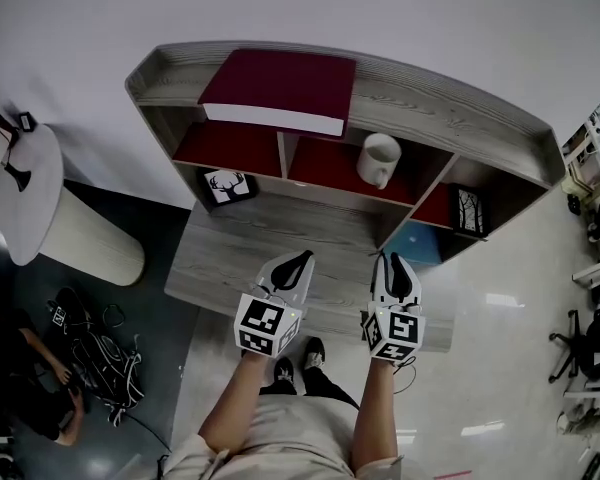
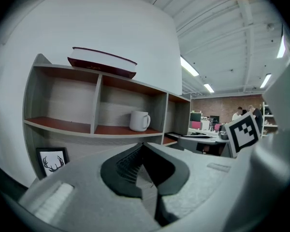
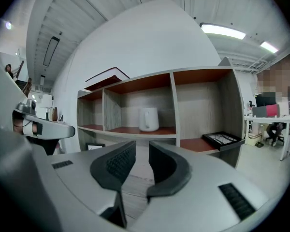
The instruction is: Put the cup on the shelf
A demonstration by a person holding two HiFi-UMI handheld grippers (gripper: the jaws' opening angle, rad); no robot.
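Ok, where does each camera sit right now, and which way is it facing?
Head view: on the person's head, looking steeply down at the shelf; shows both forearms, left gripper and right gripper.
Left gripper view: on the left gripper, facing the shelf front along its shut jaws.
Right gripper view: on the right gripper, facing the same front along slightly parted, empty jaws.
Shared: all three show the white cup in the middle compartment.

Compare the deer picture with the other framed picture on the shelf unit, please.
Pose: the deer picture stands upright, while the branch picture lies almost flat. Place: the deer picture sits in the low left bay under the left red shelf; the branch picture rests on the right red shelf. Both have black frames.
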